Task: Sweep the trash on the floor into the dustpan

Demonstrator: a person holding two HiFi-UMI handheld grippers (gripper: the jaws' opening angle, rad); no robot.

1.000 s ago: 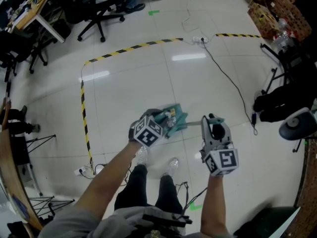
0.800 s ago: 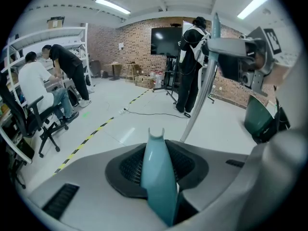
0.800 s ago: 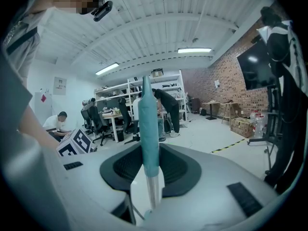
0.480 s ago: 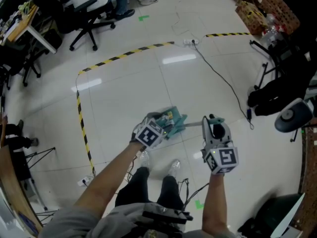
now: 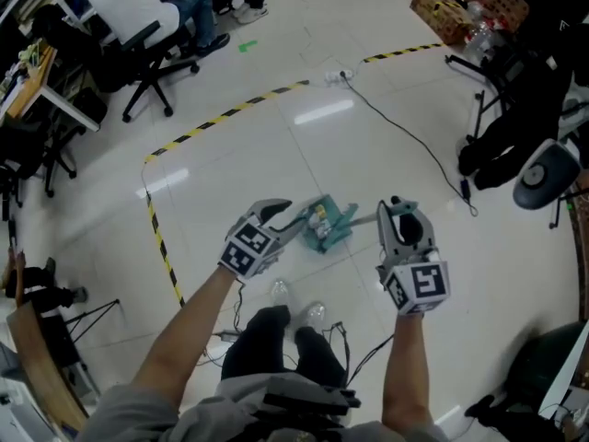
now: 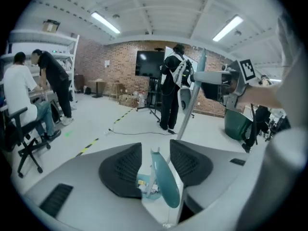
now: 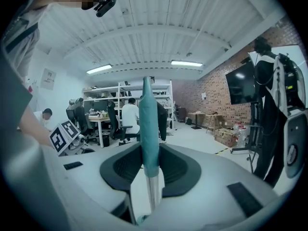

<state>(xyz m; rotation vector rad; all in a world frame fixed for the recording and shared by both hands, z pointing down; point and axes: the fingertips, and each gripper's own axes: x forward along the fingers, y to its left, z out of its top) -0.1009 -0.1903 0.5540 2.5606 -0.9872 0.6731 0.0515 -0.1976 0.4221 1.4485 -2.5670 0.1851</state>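
The teal dustpan (image 5: pixel 328 226) lies on the white floor just ahead of the person's feet, with small bits of trash (image 6: pixel 146 186) in it. Its handle (image 6: pixel 161 181) stands up between the jaws of my left gripper (image 5: pixel 276 212), and a gap shows on each side of it. Those jaws have just been opening wide and then closing a little; the pads (image 6: pixel 124 166) do not press on the handle. My right gripper (image 5: pixel 397 208) is shut on the broom handle (image 5: pixel 361 219), whose teal grip and metal pole (image 7: pixel 149 129) run between its pads. The broom head is hidden.
Yellow-and-black tape (image 5: pixel 230 109) marks off the floor ahead and to the left. A black cable (image 5: pixel 405 127) trails right of the dustpan. Office chairs (image 5: pixel 138 53) with seated people stand far left; dark stands (image 5: pixel 502 127) are at the right. The person's shoes (image 5: pixel 296 293) are below the dustpan.
Both grippers have risen. The left one has drawn back and leftward from the dustpan with its jaws wider apart. The right one still holds the broom handle.
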